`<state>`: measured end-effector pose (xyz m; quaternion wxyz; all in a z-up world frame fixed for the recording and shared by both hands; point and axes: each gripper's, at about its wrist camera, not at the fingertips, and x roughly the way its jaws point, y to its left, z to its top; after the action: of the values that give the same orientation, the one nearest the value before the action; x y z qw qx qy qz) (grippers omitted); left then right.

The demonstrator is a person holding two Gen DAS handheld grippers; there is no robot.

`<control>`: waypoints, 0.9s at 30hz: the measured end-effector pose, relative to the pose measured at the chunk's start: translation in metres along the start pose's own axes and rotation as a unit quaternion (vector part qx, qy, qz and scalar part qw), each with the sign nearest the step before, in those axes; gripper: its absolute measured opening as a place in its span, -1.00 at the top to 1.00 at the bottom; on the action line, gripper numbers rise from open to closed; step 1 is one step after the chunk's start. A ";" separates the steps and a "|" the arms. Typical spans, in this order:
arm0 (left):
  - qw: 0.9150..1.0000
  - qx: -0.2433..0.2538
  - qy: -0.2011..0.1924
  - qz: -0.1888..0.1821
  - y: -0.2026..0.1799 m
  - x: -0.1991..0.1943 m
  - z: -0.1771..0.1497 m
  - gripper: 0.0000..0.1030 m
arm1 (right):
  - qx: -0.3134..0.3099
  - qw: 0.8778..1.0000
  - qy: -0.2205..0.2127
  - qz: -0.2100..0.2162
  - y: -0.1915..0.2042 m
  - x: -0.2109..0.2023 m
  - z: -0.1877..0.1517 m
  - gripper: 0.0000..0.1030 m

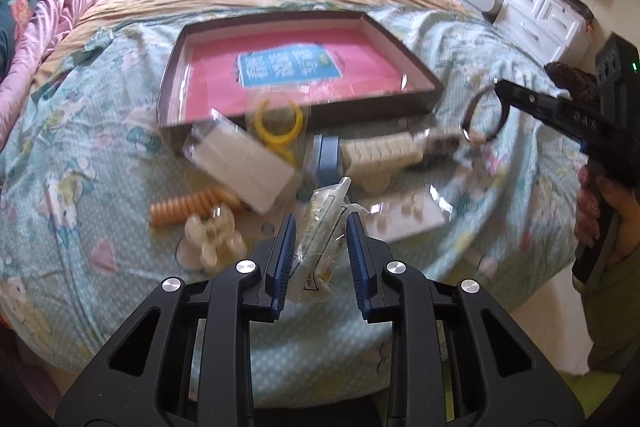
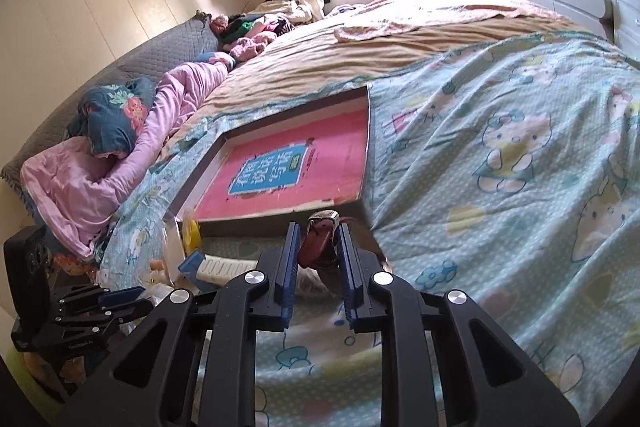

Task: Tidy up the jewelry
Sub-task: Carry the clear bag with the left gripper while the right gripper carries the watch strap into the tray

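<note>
Shallow dark-walled cardboard box (image 1: 298,83) lies on the cartoon-cat bedsheet (image 1: 100,155). Its pink floor carries a blue label with white Chinese characters, 看图说话写话 as far as legible. Left gripper (image 1: 320,227): jaws nearly closed, pinching a clear plastic packet (image 1: 320,223); long axis runs away from camera toward the box; its print is unreadable. Right gripper (image 2: 318,239): jaws nearly closed on a reddish-brown loop bracelet with metal clasp (image 2: 320,233), held clear of the sheet beside the box's near corner.

Your right gripper (image 2: 318,247) at bottom centre clamps a reddish strap (image 2: 316,241); the box (image 2: 200,183) lies just above, mid-frame.
</note>
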<state>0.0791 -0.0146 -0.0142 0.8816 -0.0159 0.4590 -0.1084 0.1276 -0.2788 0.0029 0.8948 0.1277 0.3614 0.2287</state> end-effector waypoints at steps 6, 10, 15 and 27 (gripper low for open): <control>1.000 -0.011 -0.022 -0.002 0.004 0.001 0.028 0.65 | -0.014 1.000 -0.011 -0.003 0.002 -0.004 0.012 0.72; 0.999 -0.026 -0.032 -0.001 0.015 0.003 0.045 0.65 | -0.024 1.000 -0.013 -0.009 0.006 0.000 0.018 0.72; 0.998 -0.048 -0.044 0.004 0.031 0.006 0.066 0.66 | -0.031 0.999 -0.020 -0.007 0.012 0.000 0.026 0.72; 0.993 -0.098 -0.057 0.028 0.079 0.029 0.105 0.66 | -0.057 0.997 -0.046 0.008 0.039 0.021 0.066 0.73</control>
<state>0.1942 0.0496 0.0131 0.9031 -0.0958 0.4171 -0.0365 0.1750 -0.2392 0.0524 0.9145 0.0897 0.3055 0.2497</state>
